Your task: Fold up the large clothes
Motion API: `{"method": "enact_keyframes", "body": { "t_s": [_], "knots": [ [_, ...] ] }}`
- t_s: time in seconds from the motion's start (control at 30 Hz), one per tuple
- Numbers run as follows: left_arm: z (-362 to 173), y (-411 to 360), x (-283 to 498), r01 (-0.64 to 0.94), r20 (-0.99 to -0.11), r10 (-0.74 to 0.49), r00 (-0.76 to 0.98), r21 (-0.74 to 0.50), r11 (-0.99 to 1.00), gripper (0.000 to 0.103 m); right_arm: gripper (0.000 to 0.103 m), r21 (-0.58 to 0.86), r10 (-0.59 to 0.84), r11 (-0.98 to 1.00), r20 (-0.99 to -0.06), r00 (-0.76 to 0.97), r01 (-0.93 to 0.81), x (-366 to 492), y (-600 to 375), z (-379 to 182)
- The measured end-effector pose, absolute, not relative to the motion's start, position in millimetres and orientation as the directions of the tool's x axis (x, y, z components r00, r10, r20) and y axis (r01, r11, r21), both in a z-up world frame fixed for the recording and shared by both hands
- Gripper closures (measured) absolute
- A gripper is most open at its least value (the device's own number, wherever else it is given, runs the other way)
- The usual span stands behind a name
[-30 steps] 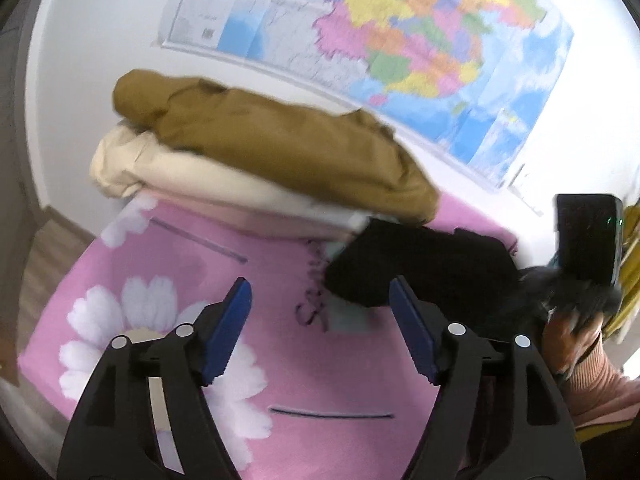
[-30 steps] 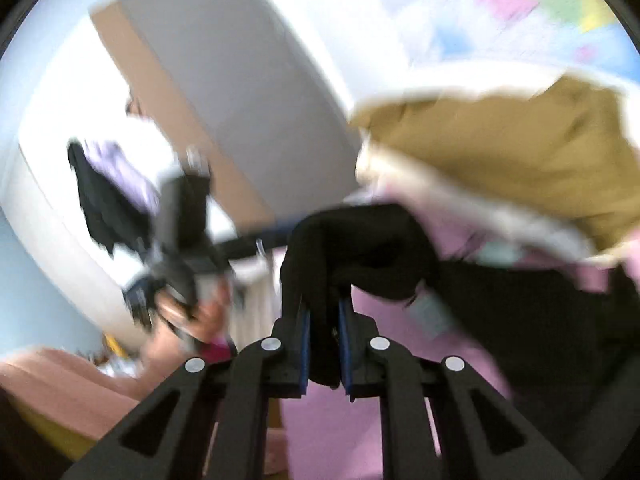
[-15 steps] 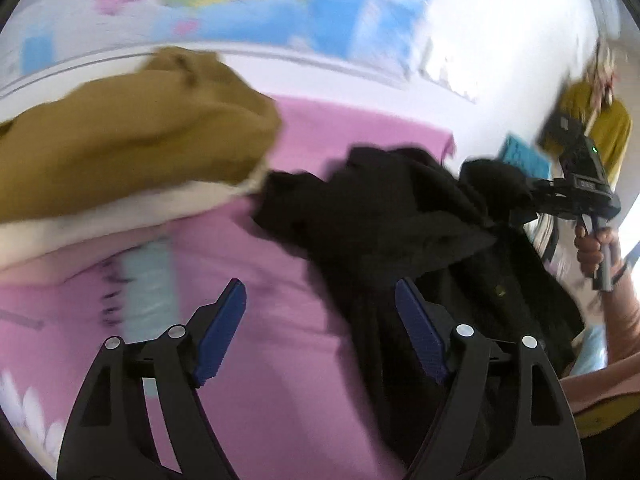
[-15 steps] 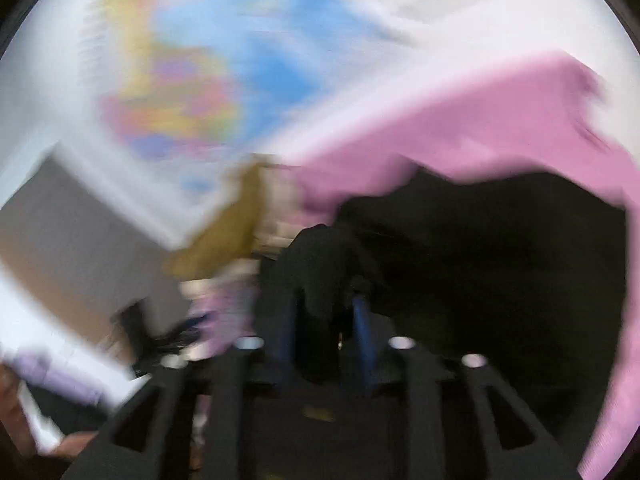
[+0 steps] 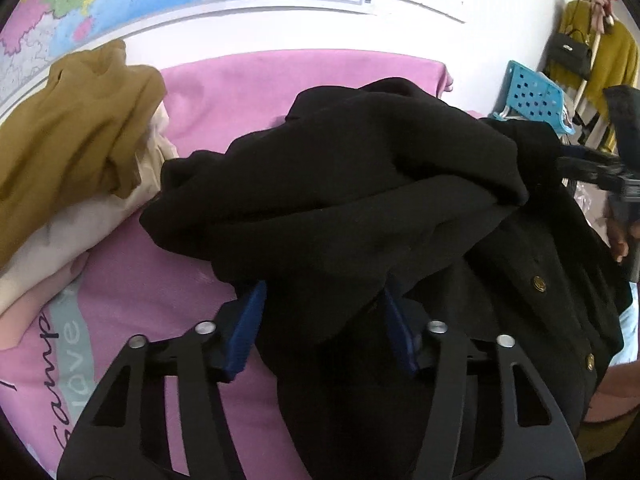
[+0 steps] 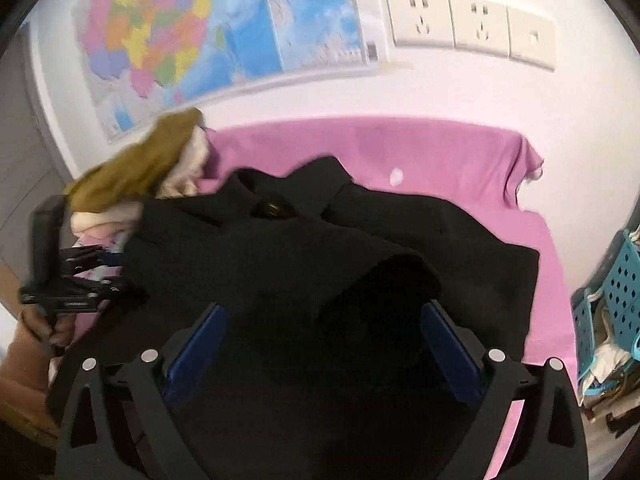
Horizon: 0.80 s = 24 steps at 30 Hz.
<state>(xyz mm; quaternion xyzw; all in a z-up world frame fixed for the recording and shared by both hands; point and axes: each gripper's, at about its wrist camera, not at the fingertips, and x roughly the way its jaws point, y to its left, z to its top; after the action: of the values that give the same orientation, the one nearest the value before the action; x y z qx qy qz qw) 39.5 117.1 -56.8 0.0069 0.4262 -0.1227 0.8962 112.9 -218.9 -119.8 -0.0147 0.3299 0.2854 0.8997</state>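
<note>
A large black coat [image 5: 360, 208] with gold buttons lies bunched on the pink sheet [image 5: 280, 80]. My left gripper [image 5: 322, 312] is open, its blue fingers [image 5: 244, 328] on either side of a fold of the coat. My right gripper [image 6: 320, 340] is open, with coat cloth lying between its blue fingers [image 6: 196, 352]. The coat [image 6: 320, 240] spreads across the sheet [image 6: 400, 152] in the right wrist view, collar toward the wall. The right gripper's body [image 5: 616, 168] shows at the right edge of the left wrist view.
A pile of mustard [image 5: 68, 132] and cream clothes [image 5: 60, 232] sits at the left of the bed. A blue plastic basket [image 5: 532, 96] stands at the right. A map [image 6: 180, 40] and wall sockets [image 6: 472, 28] are behind.
My right gripper has opened and let go of the coat. The coat has dropped onto the sheet. My left gripper has moved right, onto the coat.
</note>
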Motion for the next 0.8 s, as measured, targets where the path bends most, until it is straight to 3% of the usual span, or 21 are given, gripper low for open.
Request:
{"method": "enact_keyframes", "body": {
  "t_s": [0.03,0.07,0.1,0.13,0.17,0.27,0.33,0.37,0.43,0.5,0.57,0.67,0.77,0.8],
  "knots": [
    [-55.6,117.9,39.3,0.22,-0.763,-0.217,0.609,-0.099,0.97,0.059,0.023,0.204,0.52,0.832,-0.611,0.597,-0.515,123.4,-222.3,-126.4],
    [-53.6,120.7,37.9,0.211,-0.758,-0.217,0.615,-0.107,0.972,0.067,0.067,0.274,0.553,0.817,-0.623,0.553,-0.508,137.8,-226.7,-135.4],
    [-51.3,124.8,37.1,0.2,-0.751,-0.23,0.619,-0.132,0.971,0.076,0.085,0.32,0.581,0.799,-0.629,0.516,-0.51,145.4,-229.9,-139.2],
    [-49.5,127.6,36.2,0.194,-0.747,-0.24,0.62,-0.15,0.969,0.079,0.085,0.352,0.607,0.784,-0.607,0.513,-0.511,144.5,-234.9,-136.4],
    [-47.1,131.3,34.3,0.182,-0.743,-0.243,0.624,-0.164,0.969,0.082,0.098,0.384,0.642,0.758,-0.579,0.502,-0.527,139.3,-239.0,-131.7],
    [-35.0,147.9,19.3,0.147,-0.72,-0.234,0.654,-0.183,0.972,0.088,0.098,0.583,0.829,0.559,-0.377,0.413,-0.59,113.3,-271.1,-102.5],
    [-28.6,160.4,9.8,0.156,-0.696,-0.286,0.659,-0.245,0.957,0.088,0.098,0.628,0.879,0.469,-0.262,0.399,-0.621,94.8,-295.0,-82.1],
    [-26.1,165.7,4.5,0.173,-0.68,-0.327,0.657,-0.286,0.942,0.088,0.098,0.628,0.881,0.464,-0.25,0.402,-0.625,92.0,-301.7,-78.4],
    [-24.3,163.8,-3.1,0.206,-0.676,-0.349,0.649,-0.286,0.936,0.088,0.096,0.62,0.843,0.529,-0.303,0.445,-0.579,98.8,-307.8,-81.7],
    [-27.8,154.6,-6.2,0.221,-0.706,-0.32,0.631,-0.233,0.947,0.088,0.065,0.605,0.729,0.677,-0.469,0.499,-0.42,126.7,-310.1,-106.6],
    [-34.4,148.1,-6.7,0.24,-0.732,-0.321,0.601,-0.217,0.946,0.085,0.036,0.587,0.677,0.73,-0.546,0.494,-0.351,146.2,-311.9,-127.8],
    [-39.6,143.5,-11.0,0.236,-0.75,-0.294,0.593,-0.187,0.954,0.083,0.036,0.554,0.638,0.764,-0.572,0.517,-0.33,147.6,-315.9,-142.2],
    [-30.8,146.0,-17.1,0.238,-0.722,-0.301,0.623,-0.192,0.952,0.048,0.029,0.548,0.663,0.743,-0.524,0.534,-0.385,130.1,-318.1,-142.4],
    [-26.6,145.8,-18.5,0.241,-0.708,-0.3,0.64,-0.186,0.952,0.046,0.024,0.525,0.66,0.748,-0.523,0.539,-0.406,128.0,-316.5,-143.8]
  ]
}}
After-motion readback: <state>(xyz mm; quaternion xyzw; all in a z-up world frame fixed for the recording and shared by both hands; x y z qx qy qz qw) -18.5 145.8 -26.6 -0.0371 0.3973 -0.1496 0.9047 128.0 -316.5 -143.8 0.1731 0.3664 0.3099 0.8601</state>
